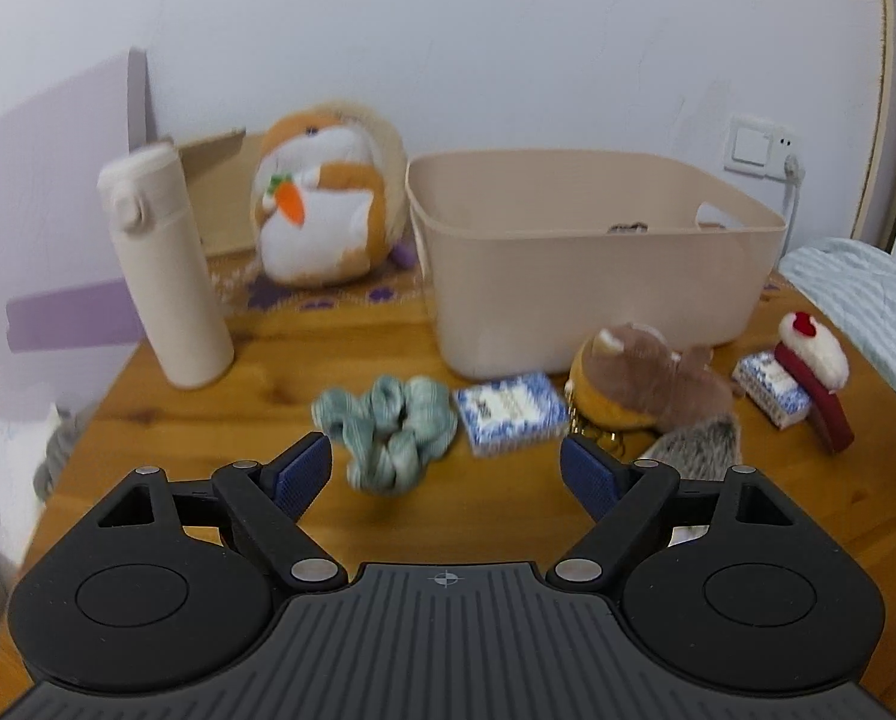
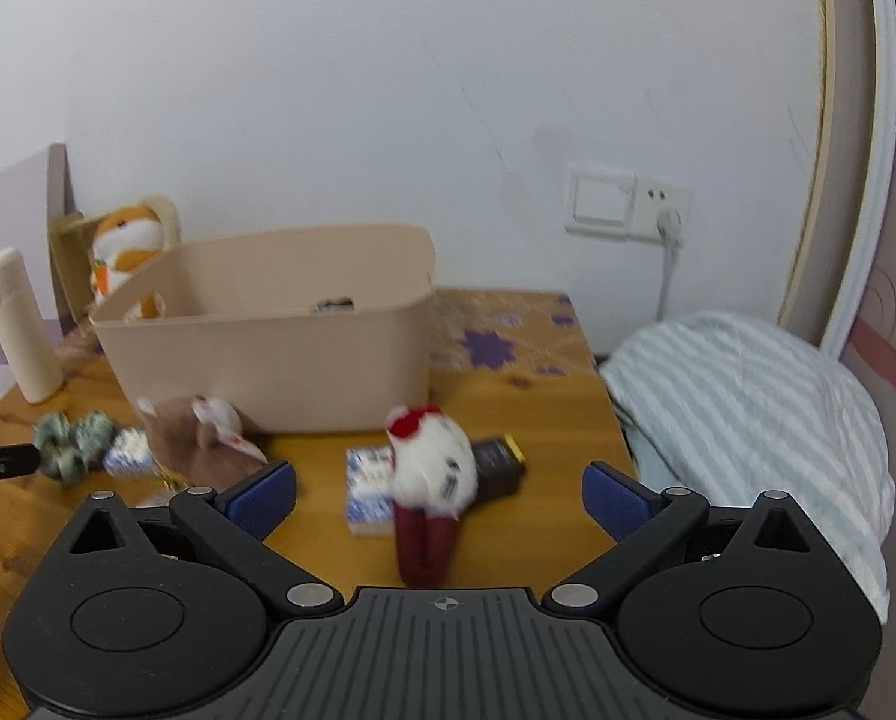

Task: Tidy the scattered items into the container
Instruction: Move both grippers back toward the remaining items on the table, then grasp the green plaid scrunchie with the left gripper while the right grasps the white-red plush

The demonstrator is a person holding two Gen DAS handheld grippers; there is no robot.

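Beige bin (image 1: pixel 586 276), green striped scrunchie (image 1: pixel 388 426), blue-white patterned box (image 1: pixel 511 414).

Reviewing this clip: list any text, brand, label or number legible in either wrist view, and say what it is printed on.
No text can be read in either view.
Blue-and-white patterned box: label in the middle, too blurred to read.
Second blue-and-white box: print blurred, unreadable.
Dark packet behind the white plush hair clip: faint marks, too small to read.
Cream bottle and beige container: no markings visible.
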